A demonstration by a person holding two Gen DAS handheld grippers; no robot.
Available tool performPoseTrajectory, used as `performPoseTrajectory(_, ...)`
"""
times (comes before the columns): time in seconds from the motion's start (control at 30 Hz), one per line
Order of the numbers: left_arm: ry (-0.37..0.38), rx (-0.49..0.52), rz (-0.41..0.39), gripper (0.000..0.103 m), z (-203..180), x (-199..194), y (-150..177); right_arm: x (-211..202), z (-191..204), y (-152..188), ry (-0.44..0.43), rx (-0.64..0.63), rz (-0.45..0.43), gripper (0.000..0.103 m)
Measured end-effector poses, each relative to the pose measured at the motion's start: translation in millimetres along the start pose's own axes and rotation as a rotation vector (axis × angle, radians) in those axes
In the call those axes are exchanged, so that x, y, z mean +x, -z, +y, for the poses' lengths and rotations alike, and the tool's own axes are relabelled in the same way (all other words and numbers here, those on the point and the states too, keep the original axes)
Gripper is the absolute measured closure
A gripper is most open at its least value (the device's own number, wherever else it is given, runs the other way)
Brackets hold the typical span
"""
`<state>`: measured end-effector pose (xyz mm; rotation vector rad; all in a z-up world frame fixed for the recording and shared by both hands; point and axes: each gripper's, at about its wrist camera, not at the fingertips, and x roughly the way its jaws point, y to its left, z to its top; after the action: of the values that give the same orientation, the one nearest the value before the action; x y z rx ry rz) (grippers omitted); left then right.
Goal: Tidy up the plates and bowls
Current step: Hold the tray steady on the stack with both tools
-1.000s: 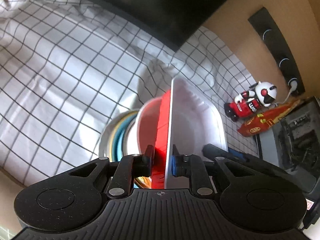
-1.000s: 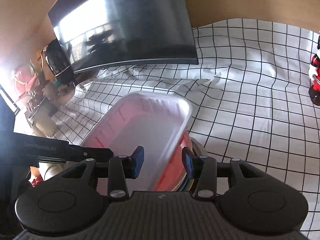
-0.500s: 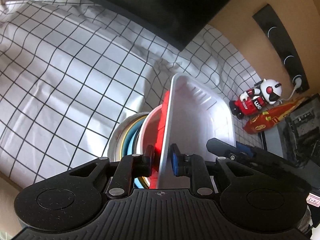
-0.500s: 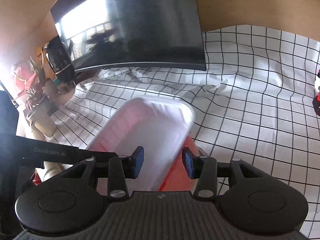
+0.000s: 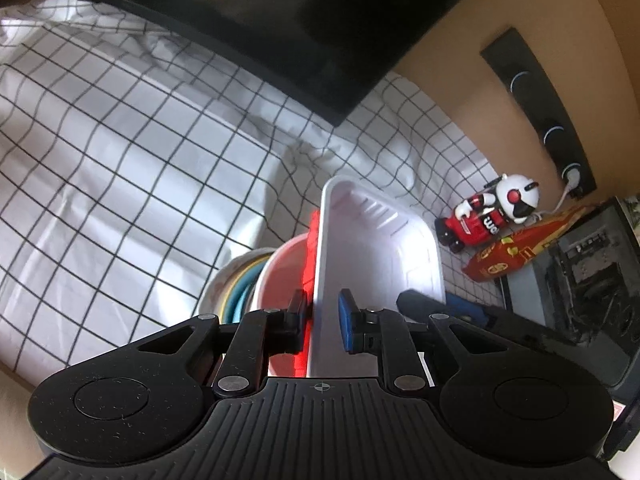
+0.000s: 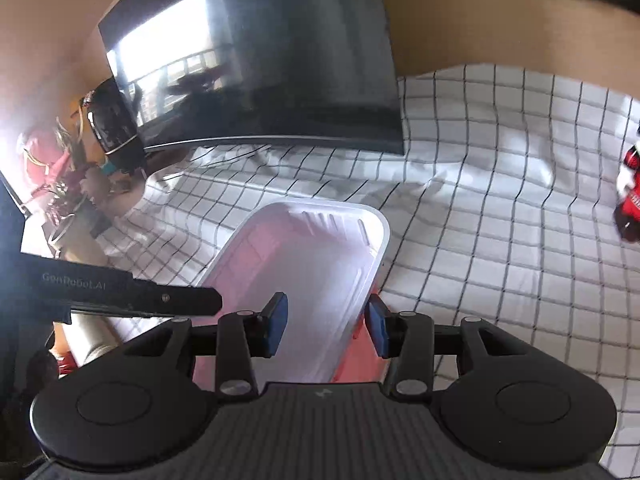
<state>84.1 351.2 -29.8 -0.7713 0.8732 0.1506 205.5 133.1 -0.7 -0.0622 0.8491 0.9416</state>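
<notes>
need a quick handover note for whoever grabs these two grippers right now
Left hand-held gripper: jaws have just been closing, pinching the rim of the white plastic tray together with the red tray under it.
Right hand-held gripper: partly open, straddling the tray's other rim; contact unclear.
Trays sit tilted over the pink bowl and the stack of plates on the checked cloth.
Done: dishes gathered in one pile. Left: settle the trays, then let go.
</notes>
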Motion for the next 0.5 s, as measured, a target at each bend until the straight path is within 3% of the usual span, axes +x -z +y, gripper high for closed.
performPoseTrajectory(0.23,-0.031,-0.025,0.022,0.085,7.2,7.1,7.1,11.6,2.6,9.9,0.015,0.009,0.052,0.06)
performPoseTrajectory(0.5,-0.069,-0.008,0.025,0.084,3.2,5.8,5.4,8.8,11.0,12.4,0.029,-0.012,0.04,0.06)
